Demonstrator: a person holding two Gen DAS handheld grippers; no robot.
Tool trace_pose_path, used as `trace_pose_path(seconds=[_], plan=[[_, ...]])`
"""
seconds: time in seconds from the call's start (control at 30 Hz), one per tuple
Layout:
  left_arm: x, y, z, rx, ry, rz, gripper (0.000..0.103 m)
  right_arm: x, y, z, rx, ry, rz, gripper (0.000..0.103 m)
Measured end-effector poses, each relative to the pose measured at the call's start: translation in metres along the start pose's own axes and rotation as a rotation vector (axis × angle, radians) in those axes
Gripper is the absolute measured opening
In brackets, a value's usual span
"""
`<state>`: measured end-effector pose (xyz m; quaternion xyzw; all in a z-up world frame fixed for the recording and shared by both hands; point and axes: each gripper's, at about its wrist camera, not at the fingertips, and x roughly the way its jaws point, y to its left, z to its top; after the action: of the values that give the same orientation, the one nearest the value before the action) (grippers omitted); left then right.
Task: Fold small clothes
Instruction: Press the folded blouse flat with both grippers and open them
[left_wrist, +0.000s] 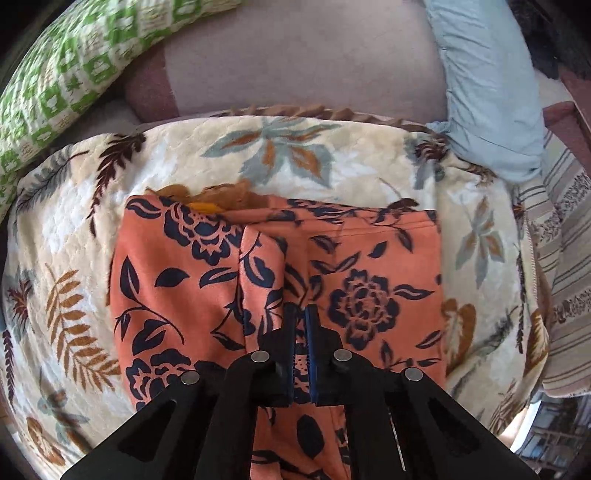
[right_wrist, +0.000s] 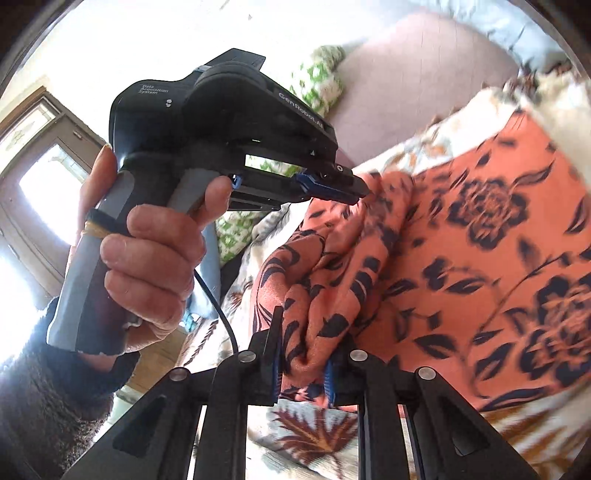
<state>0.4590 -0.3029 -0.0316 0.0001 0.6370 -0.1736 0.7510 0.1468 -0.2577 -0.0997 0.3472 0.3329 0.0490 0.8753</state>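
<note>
An orange garment with a dark blue flower print (left_wrist: 207, 266) lies partly folded on a cream leaf-patterned blanket (left_wrist: 332, 162). My left gripper (left_wrist: 302, 314) is shut on a raised fold of the garment at its near middle. In the right wrist view the same garment (right_wrist: 480, 236) fills the right side. My right gripper (right_wrist: 301, 332) is shut on a bunched fold of it. The left gripper (right_wrist: 354, 188), held in a hand, pinches the cloth a little farther along the same fold.
A green and white patterned pillow (left_wrist: 62, 77) lies at the far left. A light blue pillow (left_wrist: 487, 88) lies at the far right. A mauve sofa back (left_wrist: 295, 59) stands behind the blanket. A striped cloth (left_wrist: 569, 266) hangs at the right edge.
</note>
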Motion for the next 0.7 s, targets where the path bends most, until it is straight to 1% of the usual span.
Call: trace_pose_path(seconds=[0.07,0.1,0.13,0.17,0.23,0.3,0.33,0.37,0.4,0.43,0.5,0.57,0.6,0.63,0.7], plan=[[0.005,-0.022,0.0,0.039,-0.004,-0.008,0.004,-0.013,-0.011,0.0,0.002,-0.004,-0.052,0.016],[0.011,-0.031,0.001,0.048,0.004,-0.016,0.004,-0.017,-0.018,-0.001,0.014,0.008,-0.073,0.016],[0.02,-0.037,0.0,0.053,0.013,-0.008,0.005,-0.016,-0.027,-0.002,0.033,0.036,-0.1,0.016],[0.029,-0.04,0.0,0.053,0.025,0.017,0.005,-0.014,-0.038,-0.004,0.066,0.064,-0.119,0.016],[0.05,-0.037,-0.001,0.026,0.074,0.054,0.005,-0.008,-0.062,-0.008,0.154,0.13,-0.119,0.016],[0.063,-0.026,-0.003,-0.018,0.109,0.059,0.005,-0.001,-0.075,-0.013,0.214,0.175,-0.113,0.017],[0.063,-0.02,-0.003,-0.038,0.111,0.051,0.005,0.001,-0.078,-0.015,0.23,0.191,-0.111,0.019],[0.057,-0.014,-0.003,-0.059,0.1,0.042,0.005,-0.001,-0.081,-0.016,0.242,0.204,-0.107,0.025],[0.048,-0.008,-0.001,-0.08,0.074,0.024,0.005,-0.004,-0.084,-0.014,0.257,0.206,-0.1,0.026],[0.035,-0.001,-0.001,-0.095,0.044,0.005,0.005,-0.01,-0.087,-0.01,0.27,0.199,-0.094,0.026],[0.008,0.01,-0.001,-0.105,-0.006,0.005,0.007,-0.024,-0.091,-0.001,0.275,0.158,-0.084,0.027],[-0.011,0.026,-0.004,-0.106,-0.041,0.026,0.011,-0.042,-0.095,0.01,0.269,0.067,-0.119,0.027],[-0.018,0.035,-0.007,-0.109,-0.049,0.042,0.016,-0.052,-0.103,0.013,0.266,0.017,-0.132,0.027],[-0.022,0.046,-0.01,-0.117,-0.052,0.053,0.024,-0.058,-0.106,0.018,0.269,-0.027,-0.131,0.027],[-0.029,0.069,-0.022,-0.154,-0.066,0.07,0.026,-0.069,-0.113,0.027,0.286,-0.076,-0.099,0.027]])
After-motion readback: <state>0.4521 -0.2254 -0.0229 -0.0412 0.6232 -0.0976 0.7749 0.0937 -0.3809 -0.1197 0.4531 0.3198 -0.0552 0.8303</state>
